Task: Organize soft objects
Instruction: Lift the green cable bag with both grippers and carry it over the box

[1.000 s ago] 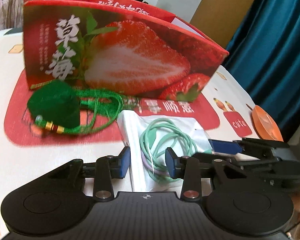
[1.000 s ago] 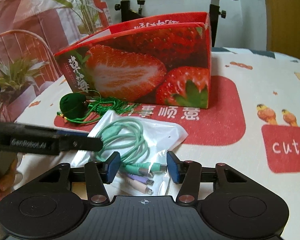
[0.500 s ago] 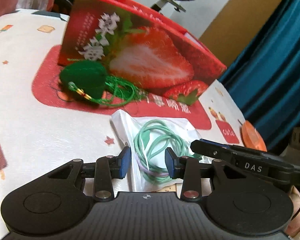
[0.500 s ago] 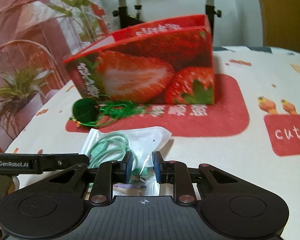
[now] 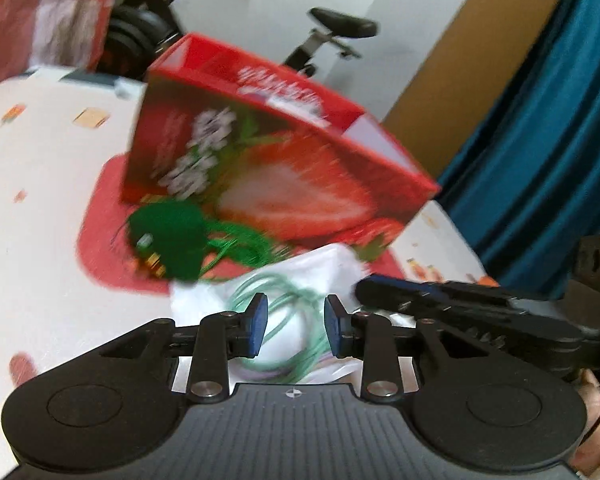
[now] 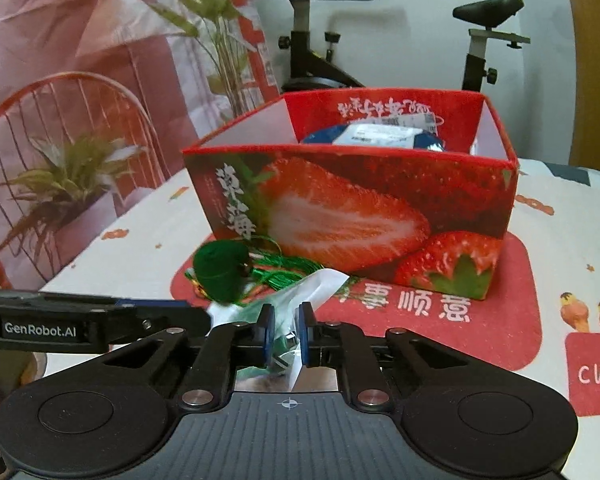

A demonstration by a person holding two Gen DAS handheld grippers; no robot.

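Note:
A clear plastic bag of coiled green cables [image 5: 296, 292] hangs lifted in front of a red strawberry box [image 6: 360, 216]. My right gripper [image 6: 286, 334] is shut on the bag [image 6: 296, 300] and holds it off the table. My left gripper [image 5: 294, 318] is open, its jaws either side of the bag without pinching it. A green pompom with a tassel cord [image 6: 220, 266] lies on the tablecloth against the box's front; it also shows in the left wrist view [image 5: 168, 236]. The box [image 5: 268, 164] holds a blue and white packet [image 6: 376, 136].
The table has a white cloth [image 6: 580, 248] with red patches. An exercise bike [image 6: 320, 40] stands behind the table, a red wire chair with a plant [image 6: 68, 168] to the left. A blue curtain [image 5: 540, 152] hangs to the right in the left wrist view.
My right gripper has shut on the cable bag and lifted it up toward the box. Both grippers have risen; the box's inside now shows. The left jaws stayed open.

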